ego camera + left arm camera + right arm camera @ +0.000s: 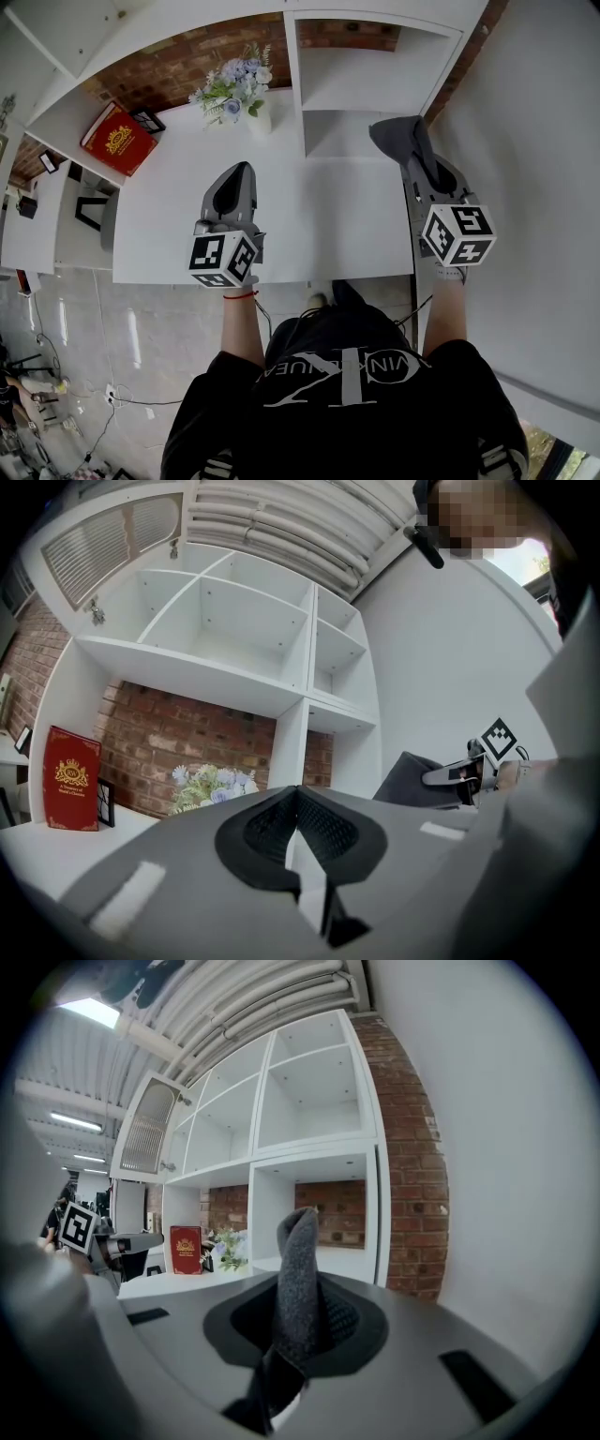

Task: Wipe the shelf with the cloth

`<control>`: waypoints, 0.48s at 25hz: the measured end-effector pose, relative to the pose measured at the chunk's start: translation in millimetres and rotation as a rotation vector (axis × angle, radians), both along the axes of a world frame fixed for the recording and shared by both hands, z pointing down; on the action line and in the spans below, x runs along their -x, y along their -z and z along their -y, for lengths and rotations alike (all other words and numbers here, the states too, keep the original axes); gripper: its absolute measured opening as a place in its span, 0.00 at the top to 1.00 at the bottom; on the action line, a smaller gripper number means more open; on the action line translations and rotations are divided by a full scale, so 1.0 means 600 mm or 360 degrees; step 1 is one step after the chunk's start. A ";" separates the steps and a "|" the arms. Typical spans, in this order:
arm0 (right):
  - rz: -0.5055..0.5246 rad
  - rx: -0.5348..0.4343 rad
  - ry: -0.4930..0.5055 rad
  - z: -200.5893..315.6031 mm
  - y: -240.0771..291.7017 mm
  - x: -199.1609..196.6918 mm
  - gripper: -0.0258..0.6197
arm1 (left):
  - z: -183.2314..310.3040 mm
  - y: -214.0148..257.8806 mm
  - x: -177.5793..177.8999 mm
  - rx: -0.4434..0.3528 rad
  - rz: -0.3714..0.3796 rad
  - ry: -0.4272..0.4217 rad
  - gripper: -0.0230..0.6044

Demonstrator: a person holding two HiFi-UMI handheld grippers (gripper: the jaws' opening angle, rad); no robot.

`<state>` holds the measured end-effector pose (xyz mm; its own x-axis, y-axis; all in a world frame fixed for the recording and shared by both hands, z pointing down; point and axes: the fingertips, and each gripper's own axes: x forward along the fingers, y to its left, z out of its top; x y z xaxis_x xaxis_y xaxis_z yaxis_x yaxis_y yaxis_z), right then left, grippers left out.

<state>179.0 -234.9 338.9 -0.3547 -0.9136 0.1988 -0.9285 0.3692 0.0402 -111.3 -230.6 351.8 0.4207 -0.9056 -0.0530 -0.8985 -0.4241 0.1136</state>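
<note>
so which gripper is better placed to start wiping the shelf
Right: the right gripper is shut on the grey cloth, close to the white shelf; the left gripper is shut, empty, farther out over the desktop.

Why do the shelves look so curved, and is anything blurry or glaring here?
Head view: the wide lens bows the white shelf edges, and the light is even. Left claw view: dark rounded corners, and the left claw looks soft close up. Right claw view: a ceiling lamp glares top left, and the cloth stays fairly sharp.

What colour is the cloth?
The cloth is dark grey; the right gripper view shows it best.
</note>
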 end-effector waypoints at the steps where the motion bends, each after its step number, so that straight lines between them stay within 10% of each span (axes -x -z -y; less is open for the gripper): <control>1: -0.0003 -0.0002 0.0000 -0.001 0.001 0.000 0.87 | -0.001 0.001 0.001 -0.0001 0.0000 0.0002 0.95; 12: -0.0003 -0.0014 -0.0002 -0.008 0.004 0.001 0.87 | -0.010 0.006 0.003 -0.0010 -0.0003 0.0003 0.95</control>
